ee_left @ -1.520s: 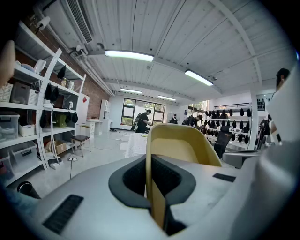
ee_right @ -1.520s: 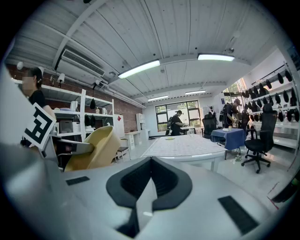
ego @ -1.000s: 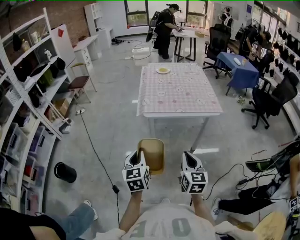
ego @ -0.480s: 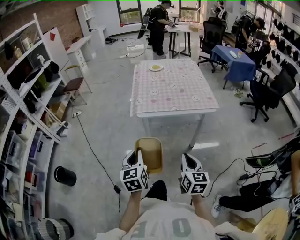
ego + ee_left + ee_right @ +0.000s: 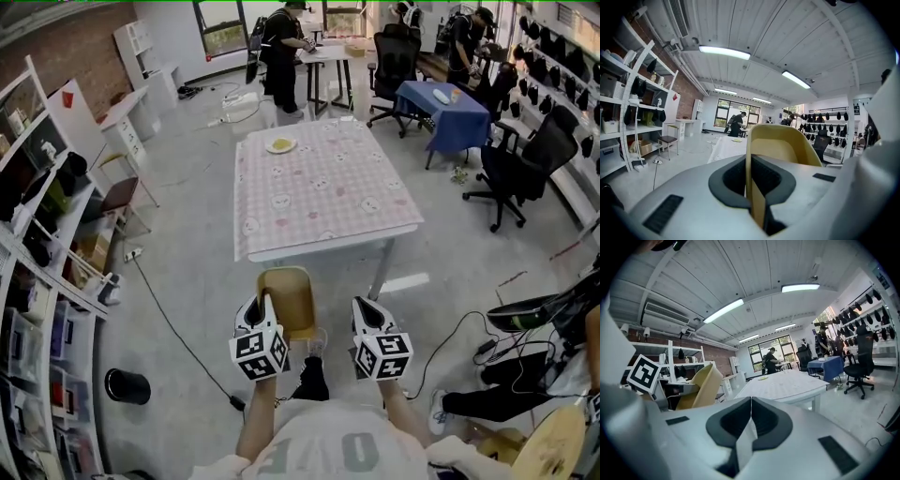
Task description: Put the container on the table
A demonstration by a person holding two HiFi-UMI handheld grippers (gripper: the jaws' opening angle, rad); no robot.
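Observation:
A tan plastic container (image 5: pixel 289 300) hangs in the air in front of me, its near wall pinched by my left gripper (image 5: pixel 263 306), which is shut on it. In the left gripper view the container (image 5: pixel 780 147) rises straight out of the closed jaws. My right gripper (image 5: pixel 363 309) is held beside it, shut and empty; its own view shows the container (image 5: pixel 701 386) to its left. The table (image 5: pixel 319 187) with a pink checked cloth stands ahead, a short way beyond the container, with a small plate (image 5: pixel 280 144) near its far edge.
White shelving (image 5: pixel 42 234) full of goods runs along the left. A black bin (image 5: pixel 125 385) and a floor cable (image 5: pixel 178 323) lie left of me. Office chairs (image 5: pixel 525 164) and a blue-covered table (image 5: pixel 441 103) stand right. A person (image 5: pixel 281 47) works at a far table.
I have walked toward the table; it now sits closer and further left in the head view. Both grippers moved forward with me, the left still shut on the container.

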